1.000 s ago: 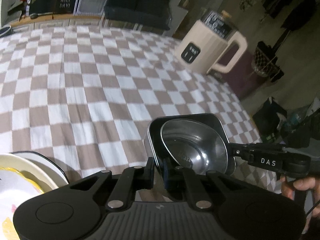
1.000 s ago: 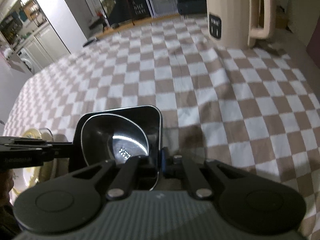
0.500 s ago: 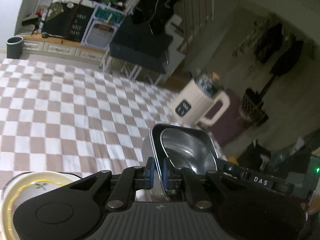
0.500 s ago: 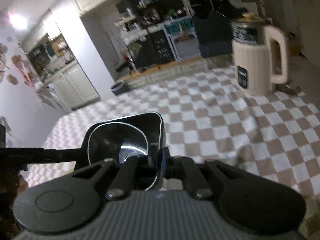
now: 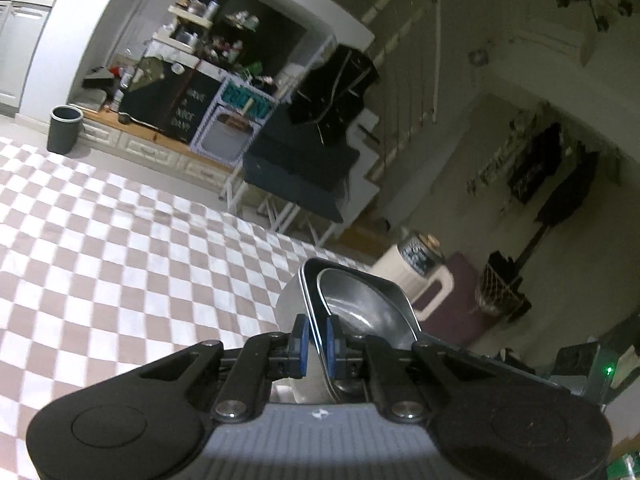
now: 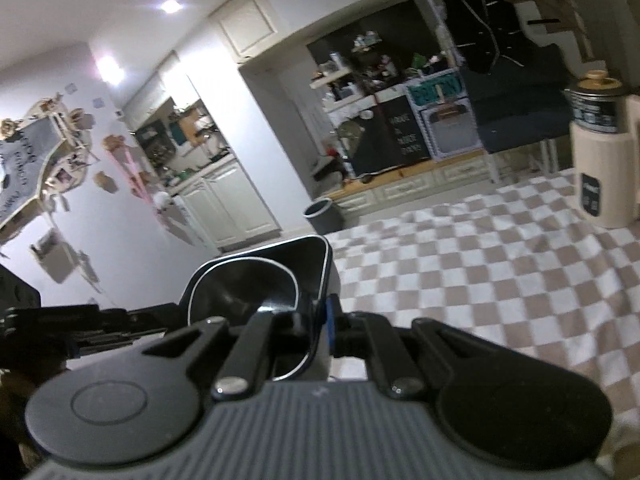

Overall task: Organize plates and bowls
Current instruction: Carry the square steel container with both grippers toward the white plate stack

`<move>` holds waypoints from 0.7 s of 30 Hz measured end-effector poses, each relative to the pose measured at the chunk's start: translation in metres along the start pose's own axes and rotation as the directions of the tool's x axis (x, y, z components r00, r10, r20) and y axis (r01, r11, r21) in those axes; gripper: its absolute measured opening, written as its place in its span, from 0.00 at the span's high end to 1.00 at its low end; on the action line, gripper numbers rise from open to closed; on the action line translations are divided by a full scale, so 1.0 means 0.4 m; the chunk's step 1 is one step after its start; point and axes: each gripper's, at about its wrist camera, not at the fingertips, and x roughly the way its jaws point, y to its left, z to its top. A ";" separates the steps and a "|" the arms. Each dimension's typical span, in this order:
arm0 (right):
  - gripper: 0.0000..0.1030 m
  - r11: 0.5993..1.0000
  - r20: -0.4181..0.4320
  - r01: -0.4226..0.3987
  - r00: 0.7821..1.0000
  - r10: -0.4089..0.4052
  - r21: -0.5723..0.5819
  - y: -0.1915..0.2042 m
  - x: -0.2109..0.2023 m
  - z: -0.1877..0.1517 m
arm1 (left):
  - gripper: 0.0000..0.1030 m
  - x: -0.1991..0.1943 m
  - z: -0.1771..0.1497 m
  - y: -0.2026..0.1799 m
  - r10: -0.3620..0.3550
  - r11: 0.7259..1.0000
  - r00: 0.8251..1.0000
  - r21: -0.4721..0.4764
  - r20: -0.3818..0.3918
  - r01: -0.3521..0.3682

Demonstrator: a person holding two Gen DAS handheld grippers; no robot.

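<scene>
Two wrist views look across a worktop (image 5: 120,248) covered in a brown-and-white checked cloth. Two claws hold the same stack between them — a square metal tray (image 5: 308,284) with a steel bowl (image 5: 360,304) nested inside it, one of each, lifted clear of the cloth.

In the left view, the left claw (image 5: 316,340) pinches the near wall of the tray between its blue pads, pressed close together. The tray's lower part is hidden behind the claw body. In the right view, the right claw (image 6: 320,326) grips the tray's (image 6: 280,252) opposite wall in the same tight pinch; only one blue pad shows, the other is lost in shadow inside the bowl (image 6: 244,284). The left claw appears there as a dark bar at the left edge, blurred and cut off.

A cream jug-shaped appliance (image 6: 604,160) stands on the far side of the worktop, its dark label too small to read. On the floor beyond, one grey bin (image 5: 64,128). A black chalkboard sign (image 6: 404,136) bears white lettering — roughly "HAVE A NICE DAY", though blurred. A teal banner beside it cannot be read.
</scene>
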 end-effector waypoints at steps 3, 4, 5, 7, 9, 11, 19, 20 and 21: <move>0.92 0.999 0.002 -0.032 0.999 0.032 -0.005 0.022 0.014 -0.003 | 0.91 -0.038 -0.003 0.031 0.008 1.000 1.000 -0.022 0.026 -0.008; 0.91 0.999 -0.001 -0.042 0.999 0.042 -0.005 0.033 0.017 -0.005 | 0.91 -0.049 -0.005 0.043 0.013 0.999 0.999 -0.031 0.031 -0.012; 0.91 0.999 -0.005 -0.050 0.999 0.050 -0.007 0.045 0.019 -0.012 | 0.91 -0.055 -0.005 0.053 0.016 0.999 0.999 -0.038 0.034 -0.014; 0.91 0.998 -0.015 -0.061 0.998 0.061 -0.007 0.056 0.026 -0.016 | 0.91 -0.069 -0.007 0.072 0.022 0.999 0.999 -0.047 0.034 -0.021; 0.90 0.998 -0.027 -0.066 0.997 0.066 -0.002 0.079 0.036 -0.029 | 0.91 -0.077 -0.012 0.090 0.029 0.998 0.999 -0.054 0.030 -0.027; 0.90 0.998 -0.043 -0.068 0.997 0.068 0.008 0.085 0.045 -0.035 | 0.91 -0.078 -0.019 0.107 0.038 0.997 0.999 -0.061 0.017 -0.036; 0.90 0.998 -0.155 -0.041 0.987 0.049 0.055 0.080 0.082 -0.068 | 0.91 -0.056 -0.059 0.194 0.093 0.990 0.993 -0.101 -0.076 -0.100; 0.90 0.998 -0.171 -0.034 0.984 0.044 0.057 0.079 0.089 -0.072 | 0.91 -0.051 -0.064 0.202 0.100 0.988 0.991 -0.105 -0.088 -0.109; 0.90 0.998 -0.186 -0.027 0.982 0.038 0.059 0.077 0.097 -0.075 | 0.91 -0.046 -0.066 0.209 0.106 0.987 0.990 -0.108 -0.098 -0.116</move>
